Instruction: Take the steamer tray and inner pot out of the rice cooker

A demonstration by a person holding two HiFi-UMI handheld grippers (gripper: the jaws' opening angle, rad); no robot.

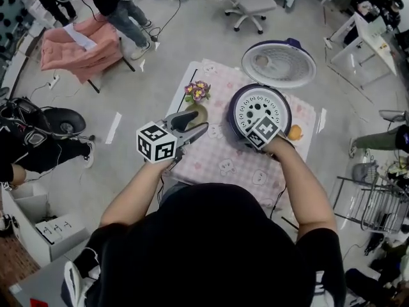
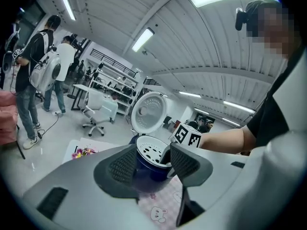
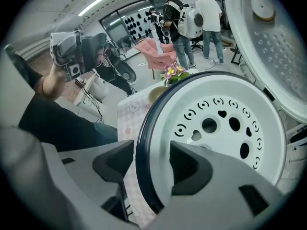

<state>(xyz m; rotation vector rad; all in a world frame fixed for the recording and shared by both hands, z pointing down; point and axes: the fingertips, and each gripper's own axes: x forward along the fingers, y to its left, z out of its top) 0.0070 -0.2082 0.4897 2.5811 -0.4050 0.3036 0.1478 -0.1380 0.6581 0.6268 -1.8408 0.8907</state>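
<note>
A dark blue rice cooker (image 1: 232, 109) stands on the table with its lid (image 1: 278, 63) swung open behind it. The white perforated steamer tray (image 1: 254, 107) sits in its top. My right gripper (image 1: 255, 128) is at the cooker's near rim. In the right gripper view its open jaws (image 3: 151, 164) straddle the dark rim (image 3: 142, 147) and the edge of the steamer tray (image 3: 225, 128), one jaw outside and one inside. My left gripper (image 1: 199, 122) hovers open and empty to the cooker's left. In the left gripper view the cooker (image 2: 146, 169) shows beyond its jaws (image 2: 153, 164).
A vase of flowers (image 1: 197, 96) stands just beyond the left gripper on the pink checked tablecloth (image 1: 223, 165). An orange fruit (image 1: 294, 132) lies to the right of the cooker. An office chair (image 1: 249, 2), a pink draped stand (image 1: 80, 47) and a wire rack (image 1: 377, 203) surround the table.
</note>
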